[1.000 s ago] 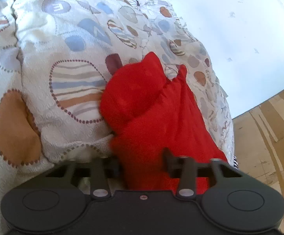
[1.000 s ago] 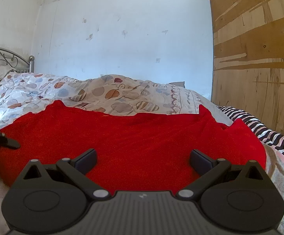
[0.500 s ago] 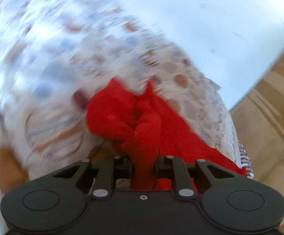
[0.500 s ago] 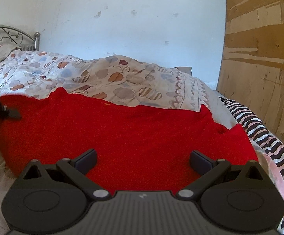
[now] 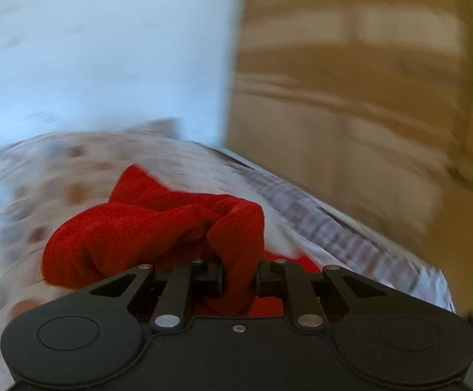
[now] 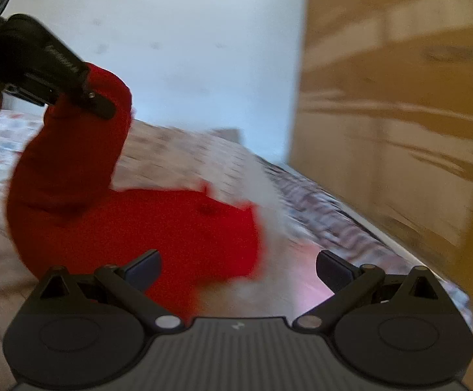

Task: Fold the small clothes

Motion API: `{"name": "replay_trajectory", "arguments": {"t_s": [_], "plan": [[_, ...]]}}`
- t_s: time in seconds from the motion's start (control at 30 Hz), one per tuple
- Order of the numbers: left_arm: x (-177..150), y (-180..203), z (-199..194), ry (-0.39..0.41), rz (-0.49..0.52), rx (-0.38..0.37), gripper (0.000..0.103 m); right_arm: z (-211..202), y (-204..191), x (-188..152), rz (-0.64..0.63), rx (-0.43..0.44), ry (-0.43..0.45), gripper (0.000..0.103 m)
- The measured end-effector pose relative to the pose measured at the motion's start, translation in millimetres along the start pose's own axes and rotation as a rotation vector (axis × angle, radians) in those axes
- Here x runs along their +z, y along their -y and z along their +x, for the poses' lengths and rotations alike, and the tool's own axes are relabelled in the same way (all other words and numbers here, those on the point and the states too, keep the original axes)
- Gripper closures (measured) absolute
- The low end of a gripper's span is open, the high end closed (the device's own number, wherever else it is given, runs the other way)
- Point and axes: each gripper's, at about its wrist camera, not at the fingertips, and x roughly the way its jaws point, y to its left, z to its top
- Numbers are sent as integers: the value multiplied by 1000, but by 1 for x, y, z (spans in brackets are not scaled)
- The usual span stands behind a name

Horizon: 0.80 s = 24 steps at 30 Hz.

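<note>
A red garment (image 5: 158, 228) lies bunched on the patterned bedspread (image 5: 41, 176). My left gripper (image 5: 239, 277) is shut on a fold of it and holds that edge lifted. In the right wrist view the left gripper (image 6: 83, 94) shows at upper left with the red garment (image 6: 178, 228) hanging from it down to the bed. My right gripper (image 6: 238, 265) is open and empty, low over the garment's near right part. Both views are blurred by motion.
A white wall (image 6: 187, 49) stands behind the bed. A wooden panel (image 6: 399, 97) rises on the right. Black-and-white striped fabric (image 5: 334, 228) runs along the bed's right edge.
My left gripper has closed on the garment and lifted its edge up and toward the right. The flat red spread in front of my right gripper has bunched up. My right gripper stays open.
</note>
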Motion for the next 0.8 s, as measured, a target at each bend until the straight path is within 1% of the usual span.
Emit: {"name": "replay_trajectory", "arguments": {"t_s": [0.1,0.17,0.2,0.27,0.3,0.33,0.37,0.4,0.43,0.47,0.5,0.57,0.6,0.63,0.7,0.77,0.8], "plan": [[-16,40,20,-86,121,-120,87,-11,33,-23,33,-97,-68,0],[-34,57,28,-159,183,-173,87,-14,50,-38,50,-158,-130,0],[-44,65,31,-189,218,-172,86,-17,55,-44,59,-181,-149,0],[-59,74,30,-193,282,-142,85,-22,64,-55,88,-211,-172,0],[-61,75,27,-191,300,-133,83,-23,68,-60,107,-220,-184,0],[-61,73,26,-189,295,-131,81,-23,71,-63,124,-227,-191,0],[-59,68,23,-187,271,-138,77,-24,74,-65,139,-235,-194,0],[-56,63,18,-183,235,-157,66,-23,75,-65,149,-238,-191,0],[-53,55,13,-178,182,-197,59,-22,77,-63,153,-235,-184,0],[-50,47,8,-177,133,-240,45,-20,78,-60,157,-227,-170,0],[-47,41,4,-171,85,-278,36,-17,80,-55,160,-216,-155,0],[-49,30,-10,-158,9,-326,30,-9,80,-41,158,-191,-118,0],[-49,25,-20,-142,-23,-337,26,-8,78,-33,157,-177,-96,0],[-50,21,-29,-127,-51,-332,22,-5,77,-22,158,-163,-72,0],[-53,9,-49,-85,-126,-273,11,1,71,2,159,-122,-14,0],[-55,-6,-66,-50,-205,-170,5,8,62,24,157,-52,37,0],[-56,-15,-73,-38,-248,-111,4,12,54,36,154,-1,57,0]]}}
